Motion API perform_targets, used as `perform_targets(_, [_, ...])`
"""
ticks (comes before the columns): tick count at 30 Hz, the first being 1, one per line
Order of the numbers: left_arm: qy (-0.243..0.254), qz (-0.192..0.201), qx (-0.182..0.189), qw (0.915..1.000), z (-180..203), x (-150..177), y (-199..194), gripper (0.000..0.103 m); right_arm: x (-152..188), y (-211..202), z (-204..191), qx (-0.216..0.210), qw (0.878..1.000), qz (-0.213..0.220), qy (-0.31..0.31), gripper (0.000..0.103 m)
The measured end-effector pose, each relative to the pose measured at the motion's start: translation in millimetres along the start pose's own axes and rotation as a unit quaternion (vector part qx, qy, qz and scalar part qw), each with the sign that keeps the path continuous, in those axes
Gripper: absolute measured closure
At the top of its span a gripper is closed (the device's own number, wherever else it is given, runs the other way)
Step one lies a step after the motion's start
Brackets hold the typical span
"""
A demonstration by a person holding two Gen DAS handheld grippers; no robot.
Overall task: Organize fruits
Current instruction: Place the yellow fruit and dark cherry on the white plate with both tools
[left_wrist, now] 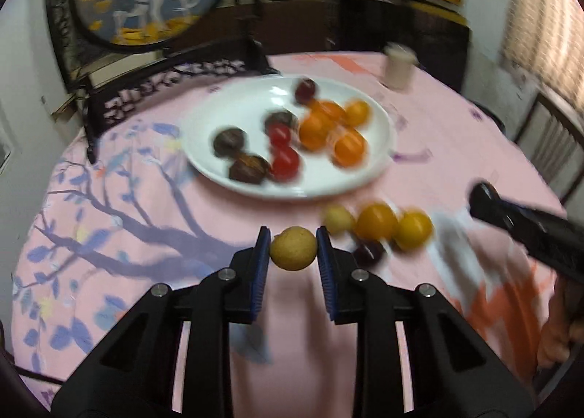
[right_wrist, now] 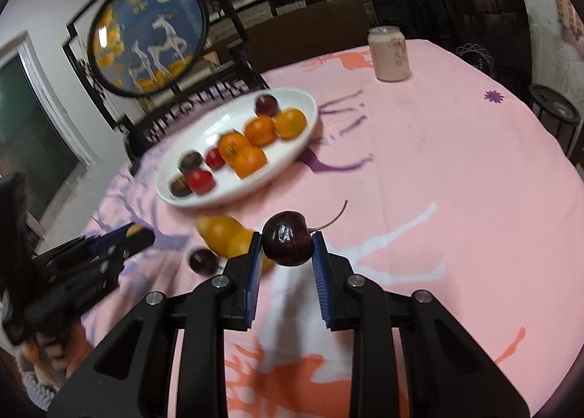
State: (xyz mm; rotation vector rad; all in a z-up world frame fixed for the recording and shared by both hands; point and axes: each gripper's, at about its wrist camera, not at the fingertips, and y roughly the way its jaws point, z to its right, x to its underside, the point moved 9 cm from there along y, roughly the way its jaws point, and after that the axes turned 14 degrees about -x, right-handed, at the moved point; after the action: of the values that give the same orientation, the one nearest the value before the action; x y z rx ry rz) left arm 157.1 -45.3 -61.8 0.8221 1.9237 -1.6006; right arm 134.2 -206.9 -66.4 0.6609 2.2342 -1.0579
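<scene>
My left gripper [left_wrist: 293, 248] is shut on a small tan round fruit [left_wrist: 293, 249], held above the pink cloth. My right gripper [right_wrist: 287, 244] is shut on a dark purple cherry [right_wrist: 287, 243] whose stem points right. A white plate [left_wrist: 226, 115] [right_wrist: 292, 97] lies beyond both, holding several oranges [left_wrist: 330, 126] [right_wrist: 248, 148], red fruits [left_wrist: 284, 159] and dark brown ones [left_wrist: 229, 142]. Loose on the cloth lie another tan fruit [left_wrist: 337, 218], two yellow-orange fruits [left_wrist: 394, 226] [right_wrist: 224, 235] and a dark cherry [left_wrist: 369, 253] [right_wrist: 202, 260]. The left gripper [right_wrist: 140, 233] shows at the left of the right wrist view.
A beige can [right_wrist: 388, 53] [left_wrist: 398, 66] stands at the far side of the round table. A dark chair with a round painted panel [right_wrist: 149, 35] stands behind the plate. The right gripper's black body [left_wrist: 522, 224] crosses the right side of the left wrist view.
</scene>
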Motion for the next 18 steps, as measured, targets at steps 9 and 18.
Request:
perform_targets(9, [-0.066,-0.009,-0.039,0.9970,-35.2,-79.5,50.1,0.077,-64.1,47.6,-43.3,-0.008,0.998,-0.016,-0.061,0.076])
perform_targets(18, [-0.045,-0.047,-0.018,0.9977,-18.6,-84.7,103.1,0.047,-54.6,114.2,-53.8,-0.007,0.993,-0.059,-0.099,0.053])
